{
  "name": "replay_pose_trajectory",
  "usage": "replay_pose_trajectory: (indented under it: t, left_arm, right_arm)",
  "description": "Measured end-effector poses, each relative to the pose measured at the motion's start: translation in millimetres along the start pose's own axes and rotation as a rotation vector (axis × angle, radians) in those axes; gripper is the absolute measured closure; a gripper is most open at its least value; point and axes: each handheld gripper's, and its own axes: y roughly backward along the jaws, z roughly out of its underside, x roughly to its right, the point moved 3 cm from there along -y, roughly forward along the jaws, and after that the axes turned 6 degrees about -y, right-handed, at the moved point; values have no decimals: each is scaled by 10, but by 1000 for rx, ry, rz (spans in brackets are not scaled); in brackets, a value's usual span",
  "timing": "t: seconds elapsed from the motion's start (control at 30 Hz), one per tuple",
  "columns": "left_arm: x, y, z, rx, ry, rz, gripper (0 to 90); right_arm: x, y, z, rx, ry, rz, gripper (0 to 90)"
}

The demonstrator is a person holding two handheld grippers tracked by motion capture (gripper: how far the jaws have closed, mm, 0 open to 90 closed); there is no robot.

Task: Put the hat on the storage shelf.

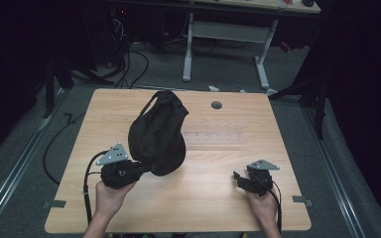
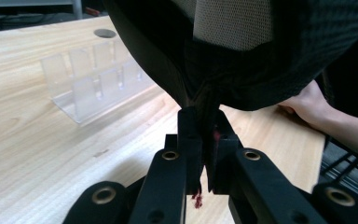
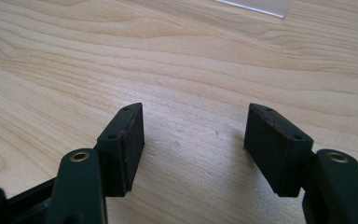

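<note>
The left tool is pinching the black bag by its edge — lifting it near the desk's left side. The right tool is standing spread and empty — the bag is lying to its left.

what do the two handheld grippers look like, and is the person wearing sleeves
Both the left gripper and the right gripper are black with flat rectangular pads, brass-coloured pivot rivets, a grey three-cornered plate on top and a trailing black cable. The forearms are bare, with no sleeves in view.

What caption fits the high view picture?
Left gripper lifts a black bag off the wooden table; right gripper waits open.
</note>
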Motion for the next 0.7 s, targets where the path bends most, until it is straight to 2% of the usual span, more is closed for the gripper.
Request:
replay_pose_trajectory:
  t: [0.23,0.47,0.7]
  left_arm:
    - [-77,-7,-81,25,6,-36,863]
    - [-186,-46,-231,42,7,-78,863]
    - [-297,-150,-336,34,9,-136,863]
  right_arm:
    - [-5,0,3,-3,3,-3,359]
    - [-6,1,3,-3,2,-2,358]
    - [-5,1,4,-3,1,-2,357]
